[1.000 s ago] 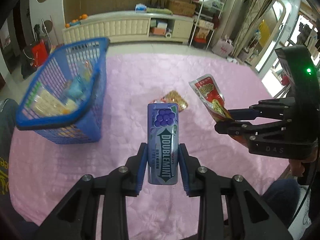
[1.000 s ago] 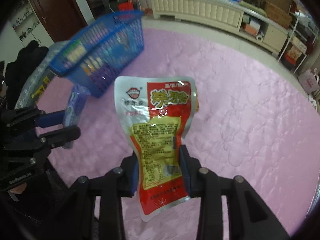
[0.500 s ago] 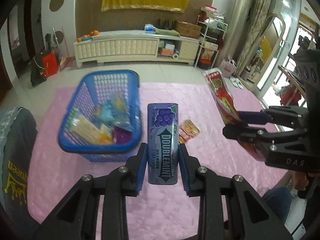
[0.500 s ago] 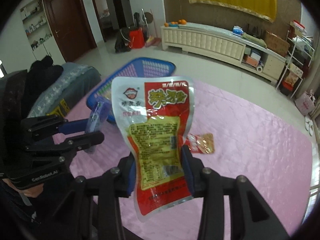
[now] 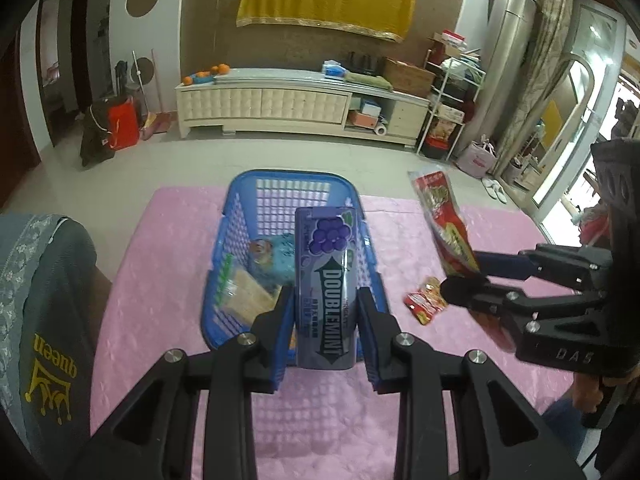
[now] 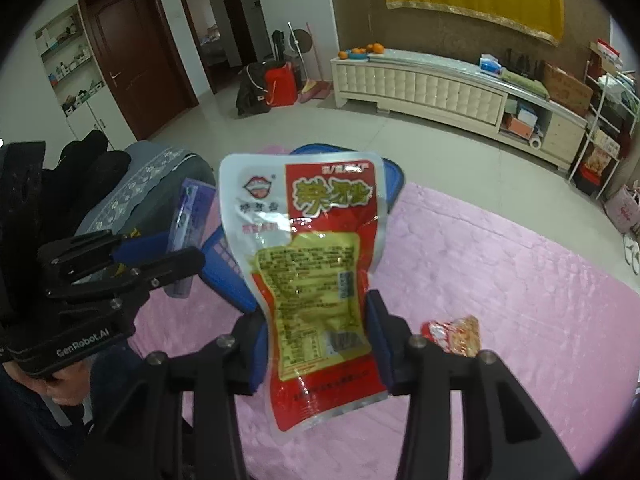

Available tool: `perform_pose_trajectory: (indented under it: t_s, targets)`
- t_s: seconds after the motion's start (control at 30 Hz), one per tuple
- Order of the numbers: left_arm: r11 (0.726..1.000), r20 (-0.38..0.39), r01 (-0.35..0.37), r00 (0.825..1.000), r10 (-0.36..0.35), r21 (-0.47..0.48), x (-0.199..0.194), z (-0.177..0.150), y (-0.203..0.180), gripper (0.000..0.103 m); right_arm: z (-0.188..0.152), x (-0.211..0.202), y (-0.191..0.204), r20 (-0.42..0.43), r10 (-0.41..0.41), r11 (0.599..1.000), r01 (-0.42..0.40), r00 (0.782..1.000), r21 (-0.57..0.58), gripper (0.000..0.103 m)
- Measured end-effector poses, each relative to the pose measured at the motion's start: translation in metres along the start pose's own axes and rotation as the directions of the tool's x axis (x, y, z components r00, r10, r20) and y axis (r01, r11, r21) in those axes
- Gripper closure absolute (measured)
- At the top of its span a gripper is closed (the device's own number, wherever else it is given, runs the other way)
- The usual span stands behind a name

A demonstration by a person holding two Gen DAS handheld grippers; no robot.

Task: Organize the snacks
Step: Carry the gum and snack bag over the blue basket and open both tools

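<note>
Left wrist view shows the purple Doublemint gum pack (image 5: 326, 292) standing upright, its long axis running straight away from the camera, clamped near its lower end between the two pads of the left tool (image 5: 325, 330). Directly beyond and below it lies the blue basket (image 5: 240, 216), open side up, with a few wrapped snacks already in the bottom. The pack's top overlaps the basket's right-hand rim in this view, so the drop point sits ahead and a little to the left of the tool. I judge the coming move to be a short carry forward over the rim before letting go.

To the right, the red and white snack pouch (image 6: 312, 280) stands upright in the right tool (image 6: 314, 340). Its jaws are opening slightly, yet the pads look to be pressing on the pouch's lower half, which bows between them. From the right wrist view the basket lies behind the pouch and to the left, mostly hidden, so the left tool appears nearer to it.

One small red snack packet (image 5: 425, 305) lies flat on the pink cloth of the table (image 5: 168, 280), between the basket and the right tool, touched by nothing.
</note>
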State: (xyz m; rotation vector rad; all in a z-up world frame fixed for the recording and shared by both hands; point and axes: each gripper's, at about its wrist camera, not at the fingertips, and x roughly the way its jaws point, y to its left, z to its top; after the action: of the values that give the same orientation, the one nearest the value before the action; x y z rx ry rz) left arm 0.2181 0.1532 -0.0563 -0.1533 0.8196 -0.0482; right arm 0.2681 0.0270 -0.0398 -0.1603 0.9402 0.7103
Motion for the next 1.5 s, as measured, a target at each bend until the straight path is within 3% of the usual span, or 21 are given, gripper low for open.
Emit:
perform_pose_trajectory:
  t_s: [0.5, 0.77, 0.87, 1.0, 1.5]
  targets:
    - [0.998, -0.035, -0.031, 0.999, 0.029, -0.053, 0.025, -0.003, 0.056, 0.075, 0.020, 0.072, 0.025, -0.128, -0.050, 0.999, 0.047, 0.991, -0.025, 0.053]
    - [0.996, -0.033, -0.038, 0.999, 0.036, -0.081, 0.021, -0.005, 0.060, 0.075, 0.020, 0.094, 0.028, -0.160, -0.094, 0.996, 0.093, 0.983, -0.009, 0.049]
    - [0.996, -0.039, -0.046, 0.998, 0.043, -0.076, 0.023, -0.006, 0.058, 0.075, 0.018, 0.095, 0.032, -0.146, -0.119, 0.993, 0.117, 0.982, -0.025, 0.040]
    - [0.997, -0.049, -0.041, 0.998, 0.038, -0.072, 0.026, -0.008, 0.058, 0.075, 0.016, 0.091, 0.029, -0.164, -0.133, 0.991, 0.133, 0.977, -0.012, 0.020]
    - [1.000, -0.104, 0.007, 0.995, -0.008, -0.007, 0.040, -0.005, 0.027, 0.075, -0.004, 0.059, -0.014, -0.171, -0.166, 0.983, 0.176, 0.971, 0.046, 0.019]
